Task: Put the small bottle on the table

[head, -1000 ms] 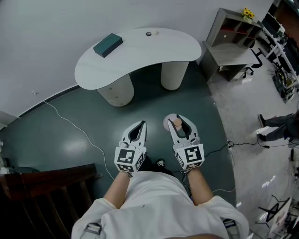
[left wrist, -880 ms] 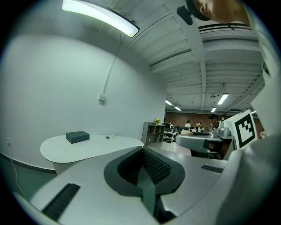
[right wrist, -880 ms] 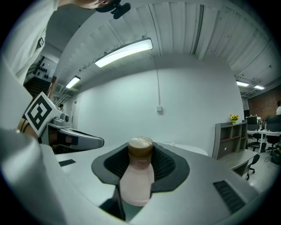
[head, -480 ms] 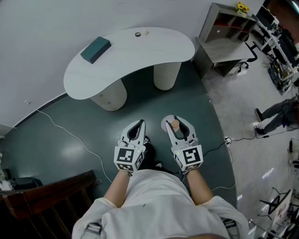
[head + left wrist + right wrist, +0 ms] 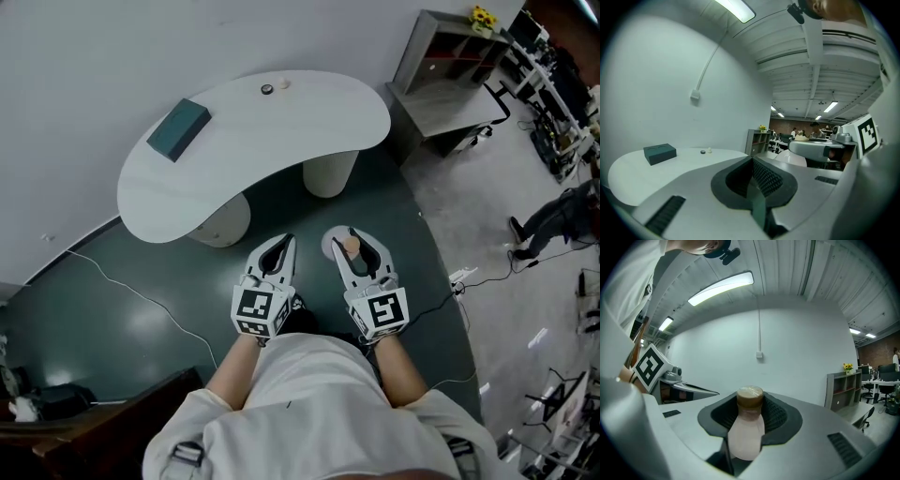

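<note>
Since a second ago the white table has slid toward the left of the head view and grown larger, and its near edge now sits closer above the two grippers. In that view the right gripper is low in the centre with the small bottle between its jaws, brown cap facing up at the camera, so the bottle's long axis looks upright. The left gripper is just beside it on the left with its jaws drawn together. The table lies up-frame and a little left of the bottle, apart from it, with dark floor between. The bare top nearest the bottle's side is the right lobe, away from the teal box at upper left. The left gripper view shows its jaws closed on nothing, pads meeting, with the table and box at lower left beyond them. The right gripper view shows the jaws partly apart and clamped on the bottle's neck, pale body hanging below and cap above, upright. The table does not show there, only wall and a shelf at right. Judging from this, the right hand must carry the bottle forward and slightly left, then lower it base-first.
</note>
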